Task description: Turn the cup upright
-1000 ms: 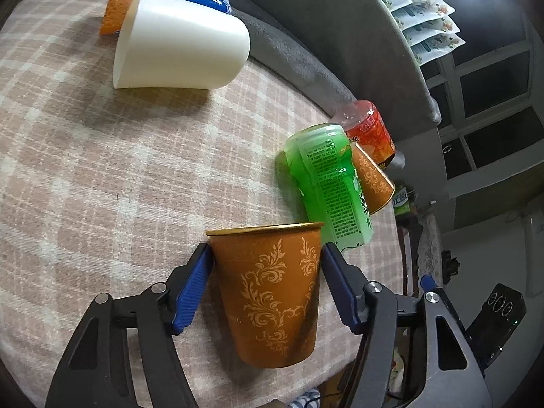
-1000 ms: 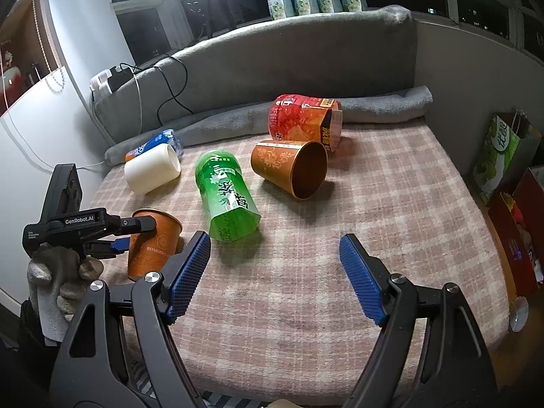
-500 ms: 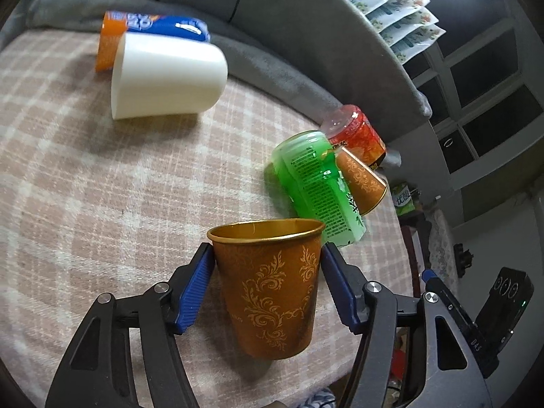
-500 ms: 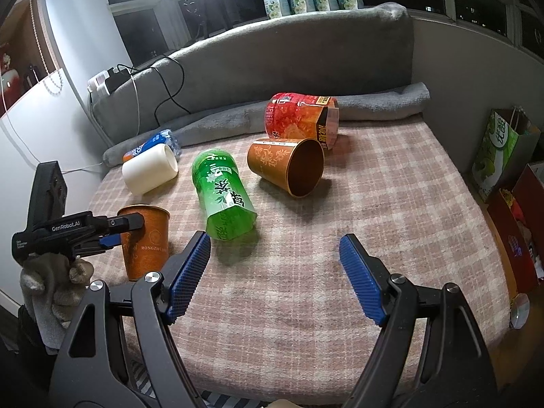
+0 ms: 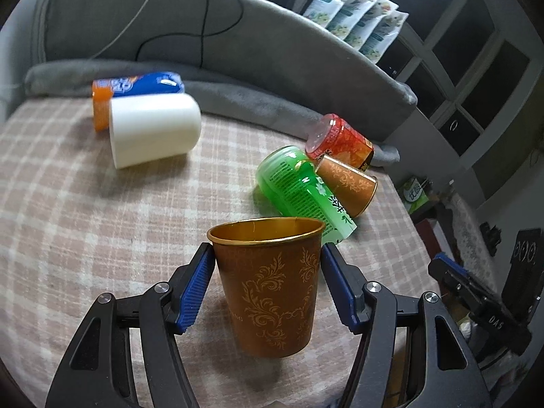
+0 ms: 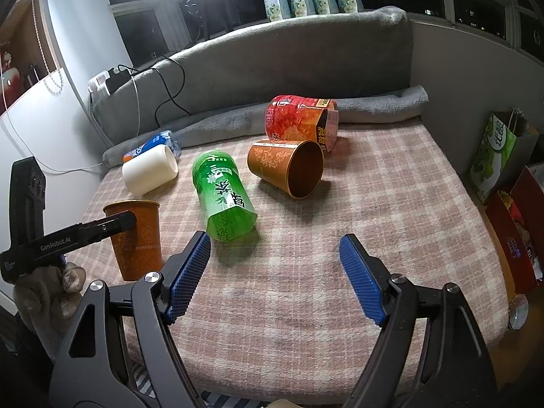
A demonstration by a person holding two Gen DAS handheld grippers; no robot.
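The left gripper (image 5: 267, 282) held the copper-brown paper cup with gold scrollwork (image 5: 272, 285) upright, its gold-rimmed mouth facing up. Both blue ribbed pads (image 5: 195, 285) pressed against the cup's sides just under the rim, a hold that probably kept the tapered wall from slipping down through the jaws. From the right wrist view the same cup (image 6: 136, 238) appeared to rest on, or sit just above, the pink plaid blanket (image 6: 357, 210) near its left edge; whether the base touched the cloth could not be told. Nothing could be seen inside it. As a judgement, this cup's flip looked essentially done, with only the release remaining.

The right gripper (image 6: 275, 278) hovered with its jaws spread wide and nothing between them, low over the near part of the blanket, likely waiting its turn.

4 other containers lay on their sides. A second copper-brown paper cup (image 6: 289, 168) lay with its open mouth turned toward the right wrist camera, its interior dark and apparently holding nothing. A green plastic tea cup with printed label (image 6: 222, 195) lay just beside it, and a red and orange printed cup (image 6: 299, 122) lay just behind it, near the grey rolled blanket (image 6: 380, 105). A plain white cup (image 6: 149, 170) lay well to the left, touching a blue and orange snack tube (image 5: 136, 85) behind it.
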